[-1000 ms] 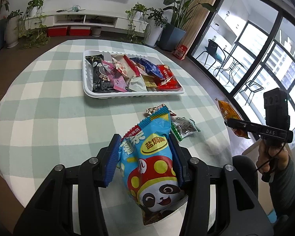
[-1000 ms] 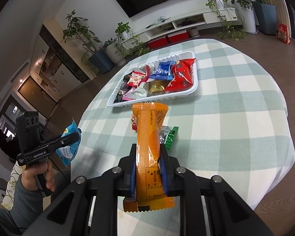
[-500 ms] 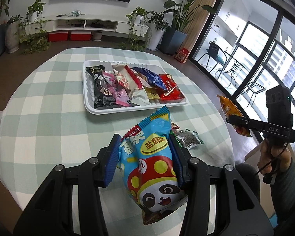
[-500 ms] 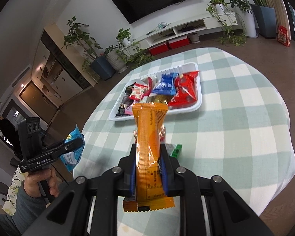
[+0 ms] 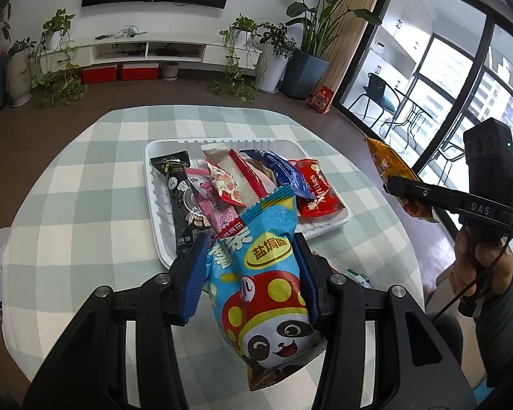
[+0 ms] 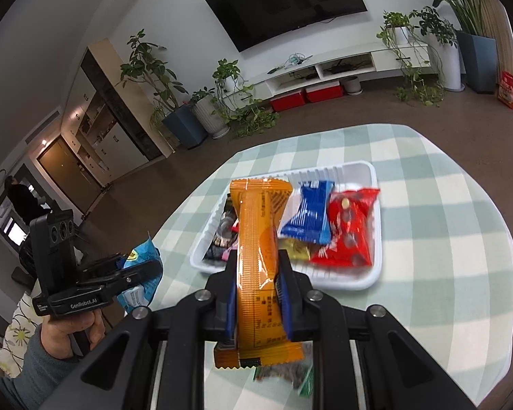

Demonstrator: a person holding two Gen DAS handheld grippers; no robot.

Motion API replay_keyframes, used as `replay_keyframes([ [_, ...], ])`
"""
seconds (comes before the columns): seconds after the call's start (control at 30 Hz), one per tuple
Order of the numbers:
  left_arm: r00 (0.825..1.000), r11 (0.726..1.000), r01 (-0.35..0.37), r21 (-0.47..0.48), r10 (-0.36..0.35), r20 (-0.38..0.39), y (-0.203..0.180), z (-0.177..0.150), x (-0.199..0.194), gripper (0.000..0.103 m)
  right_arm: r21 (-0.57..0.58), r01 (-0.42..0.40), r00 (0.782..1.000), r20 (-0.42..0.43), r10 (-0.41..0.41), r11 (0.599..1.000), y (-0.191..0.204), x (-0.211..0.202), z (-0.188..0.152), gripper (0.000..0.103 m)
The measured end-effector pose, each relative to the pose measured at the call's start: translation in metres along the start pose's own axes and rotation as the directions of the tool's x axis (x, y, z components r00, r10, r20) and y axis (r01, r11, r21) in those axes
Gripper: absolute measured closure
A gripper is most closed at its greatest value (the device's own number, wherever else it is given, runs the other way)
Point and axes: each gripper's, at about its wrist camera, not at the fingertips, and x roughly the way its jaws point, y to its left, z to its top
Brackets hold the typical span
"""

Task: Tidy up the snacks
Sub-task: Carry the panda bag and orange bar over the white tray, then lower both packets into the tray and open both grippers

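My left gripper point(image 5: 253, 256) is shut on a blue panda snack bag point(image 5: 263, 280) and holds it above the near edge of the white tray point(image 5: 160, 239). My right gripper point(image 6: 256, 263) is shut on a long orange snack bar point(image 6: 258, 256), above the tray's near side point(image 6: 342, 282). The tray holds several snack packets, among them a black one point(image 5: 179, 191), a blue one point(image 6: 307, 218) and a red one point(image 6: 349, 232). Each gripper shows in the other's view: the right one at the right point(image 5: 403, 188), the left one at the left point(image 6: 130, 270).
The tray sits on a round table with a green checked cloth point(image 5: 85, 205). A green snack packet point(image 6: 304, 381) lies on the cloth below my right gripper. Potted plants point(image 5: 307, 34) and a TV shelf point(image 5: 147, 51) stand beyond the table.
Both grippers have risen and moved forward toward the tray, each still holding its snack. The loose packets on the cloth have slipped below the grippers.
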Motion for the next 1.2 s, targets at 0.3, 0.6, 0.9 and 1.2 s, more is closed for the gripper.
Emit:
replay_keyframes([
  [0.3, 0.999, 0.999, -0.038, 0.011, 0.038, -0.003, 0.024, 0.064, 0.051, 0.058, -0.041, 0.071, 0.996, -0.047, -0.073, 0.997, 0.009, 0.062, 0.039, 0.081],
  [0.6, 0.994, 0.996, -0.086, -0.005, 0.086, -0.069, 0.042, 0.077, 0.118, 0.058, -0.059, 0.181, 0.976, -0.114, -0.187, 0.982, 0.005, 0.128, 0.052, 0.081],
  [0.9, 0.989, 0.993, -0.115, -0.009, 0.114, -0.098, 0.043, 0.072, 0.153, 0.053, -0.104, 0.257, 0.949, -0.162, -0.271, 0.961, -0.006, 0.165, 0.045, 0.081],
  [1.2, 0.990, 0.993, -0.115, 0.001, 0.114, -0.082, 0.042, 0.069, 0.160, 0.039, -0.123, 0.258, 0.948, -0.160, -0.276, 0.958, -0.008, 0.170, 0.042, 0.079],
])
